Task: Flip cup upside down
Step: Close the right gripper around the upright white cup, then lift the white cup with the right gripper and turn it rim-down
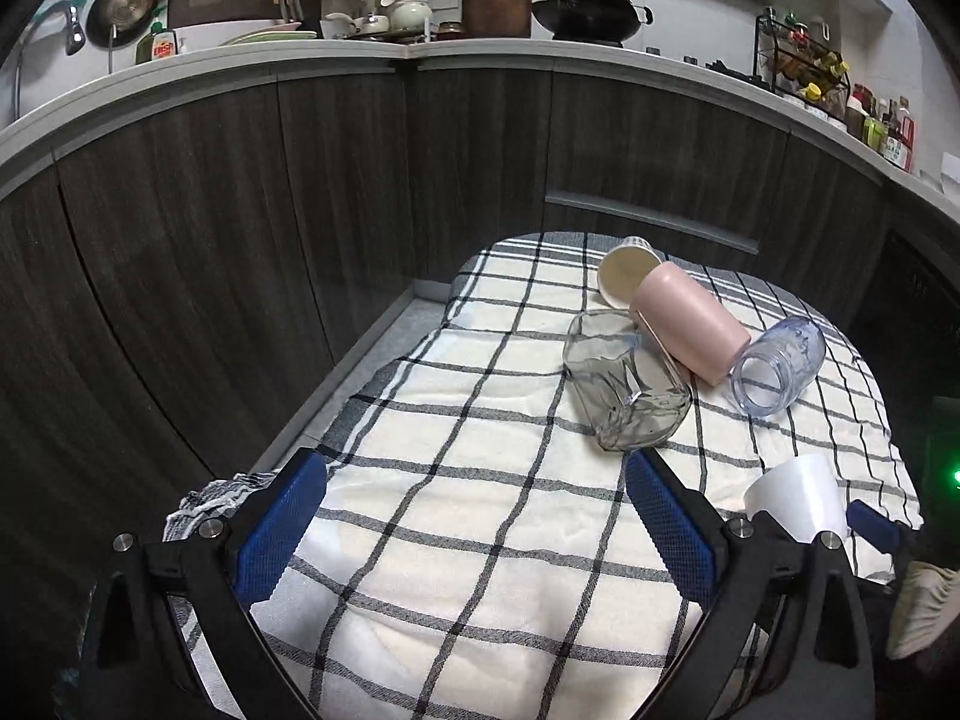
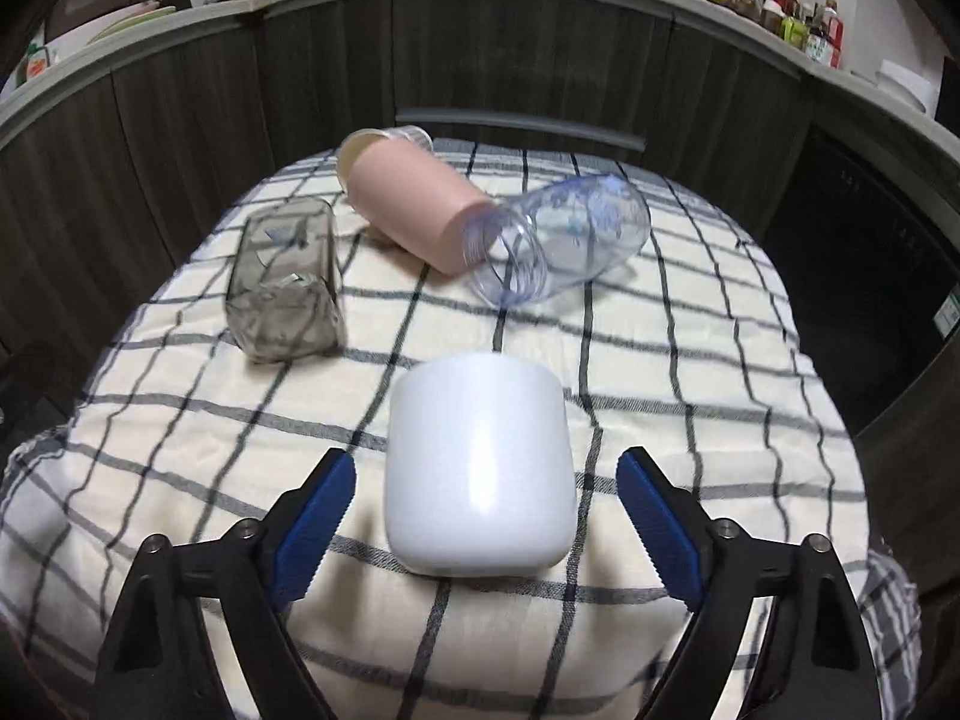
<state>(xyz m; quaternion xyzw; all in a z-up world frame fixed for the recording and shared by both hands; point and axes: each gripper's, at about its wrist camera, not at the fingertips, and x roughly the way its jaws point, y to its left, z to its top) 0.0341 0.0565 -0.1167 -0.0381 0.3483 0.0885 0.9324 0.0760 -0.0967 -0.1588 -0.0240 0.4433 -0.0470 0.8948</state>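
White cup (image 2: 477, 462) x1 | lying cups x4, maybe | right gripper (image 2: 486, 516) open

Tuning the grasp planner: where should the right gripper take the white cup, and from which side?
Grip the white cup across its smooth side walls, about mid-height, coming in level from the near side where the right gripper already straddles it, open. It looks to stand with its closed end up, widening toward the checked cloth; no handle shows.

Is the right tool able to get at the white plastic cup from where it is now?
Probably yes. The right tool is open, with the white plastic cup standing on the checked cloth between its fingers, and nothing in the gaps on either side.
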